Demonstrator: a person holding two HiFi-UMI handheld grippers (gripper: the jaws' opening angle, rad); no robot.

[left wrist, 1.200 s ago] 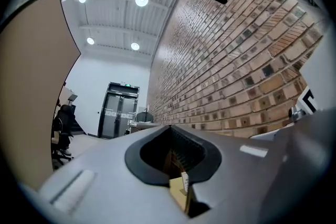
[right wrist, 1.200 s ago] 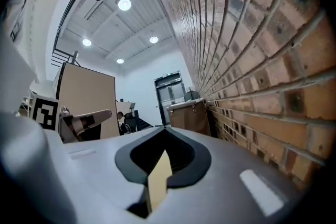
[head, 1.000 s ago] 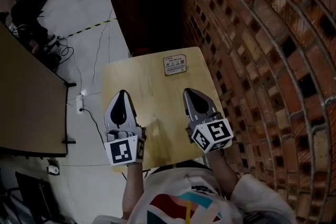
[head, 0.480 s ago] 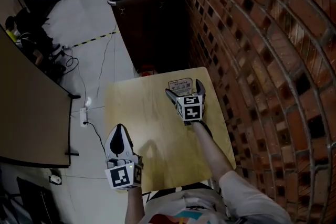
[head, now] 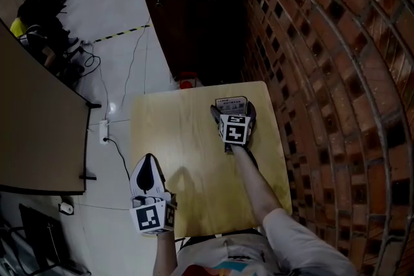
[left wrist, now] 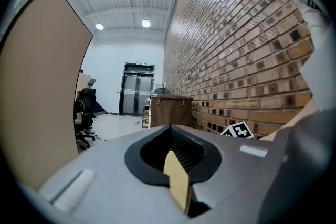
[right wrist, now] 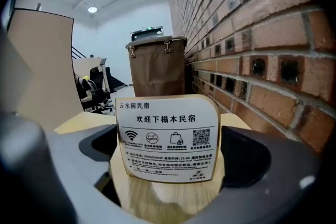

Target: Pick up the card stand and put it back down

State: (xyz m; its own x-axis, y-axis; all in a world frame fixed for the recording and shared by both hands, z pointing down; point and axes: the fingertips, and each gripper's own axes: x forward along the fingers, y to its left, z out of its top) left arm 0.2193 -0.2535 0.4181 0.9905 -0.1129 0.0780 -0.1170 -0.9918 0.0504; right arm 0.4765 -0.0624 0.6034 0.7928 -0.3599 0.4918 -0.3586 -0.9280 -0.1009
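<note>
The card stand point(head: 231, 102) is a small wooden stand with a white printed card, upright at the far right of the light wooden table point(head: 181, 139). My right gripper point(head: 233, 109) reaches it from the near side, its jaws open wide with one on each side of the stand. In the right gripper view the card stand point(right wrist: 167, 139) fills the middle, and a gap shows between it and each jaw. My left gripper point(head: 149, 161) rests shut at the table's near left edge, holding nothing.
A brick wall point(head: 323, 74) runs close along the table's right side. A dark brown bin point(head: 194, 3) stands beyond the far edge. On the floor to the left lie a power strip point(head: 103, 131) and cables, beside a large desk point(head: 32, 126).
My right gripper has moved from the near edge forward to the card stand and gone from shut to open around it. The left gripper has stayed shut near the front edge.
</note>
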